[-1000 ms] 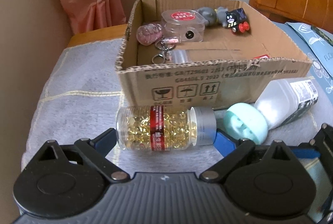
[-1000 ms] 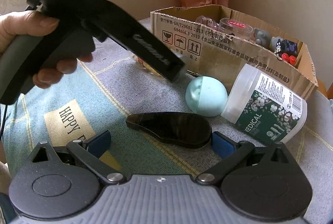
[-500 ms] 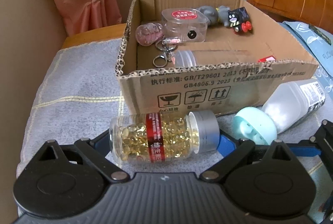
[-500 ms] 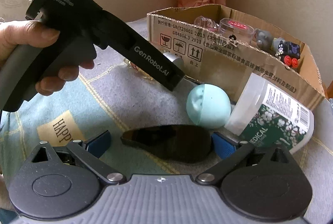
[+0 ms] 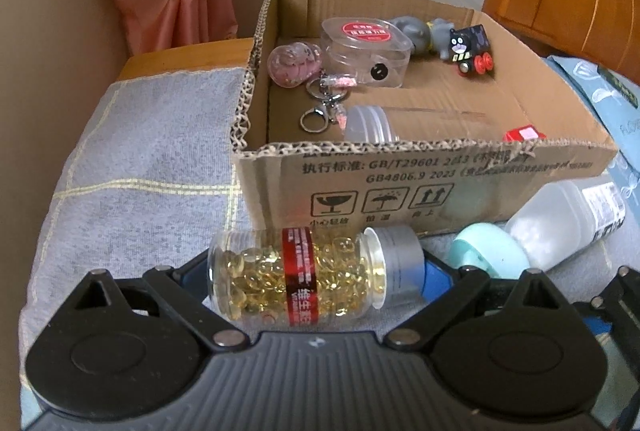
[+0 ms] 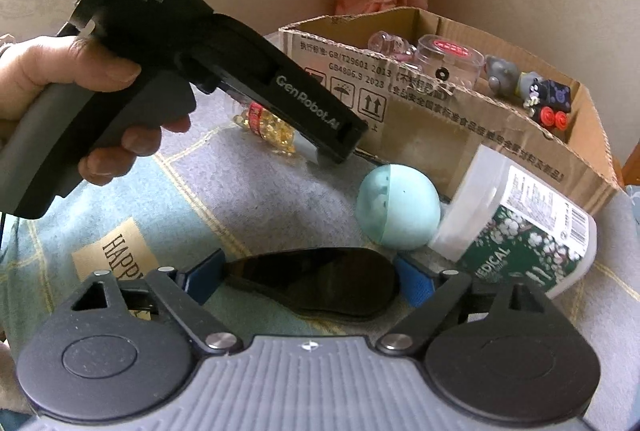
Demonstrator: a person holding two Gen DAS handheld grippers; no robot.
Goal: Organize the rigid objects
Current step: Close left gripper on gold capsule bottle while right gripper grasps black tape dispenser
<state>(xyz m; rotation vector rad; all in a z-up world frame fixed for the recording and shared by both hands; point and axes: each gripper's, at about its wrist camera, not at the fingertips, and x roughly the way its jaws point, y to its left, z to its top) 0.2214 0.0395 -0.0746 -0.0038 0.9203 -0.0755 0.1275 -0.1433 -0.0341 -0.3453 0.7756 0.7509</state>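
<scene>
**Left gripper closed on the capsule bottle, right gripper around the dark lens**

Left gripper [image 5: 316, 271] is seen clamped on the capsule bottle [image 5: 304, 277], which is held on its side, base at 9 o'clock and grey cap at 3 o'clock; gripping it end to end appears to keep the round body from rolling. It is judged to be lifted just in front of the cardboard box [image 5: 440, 187], ready to be carried over the near wall.

Right gripper [image 6: 310, 281] is closed to a medium width around a dark lens-shaped piece [image 6: 320, 281], with a blue pad at each end; whether it is pressed firmly cannot be told.

At 3 o'clock of the capsule bottle, a mint-capped white bottle [image 5: 560, 223] is left lying on the cloth [image 5: 140, 167], against the box's front wall.

Inside the box, a clear tub with a red label [image 5: 366, 51] is found toward 12 o'clock, a pink keyring charm [image 5: 294, 65] at its 9 o'clock, and a grey figure [image 5: 412, 29] and a small toy train [image 5: 470, 49] at its 3 o'clock. A clear bottle [image 5: 372, 125] is laid along the near wall.
</scene>
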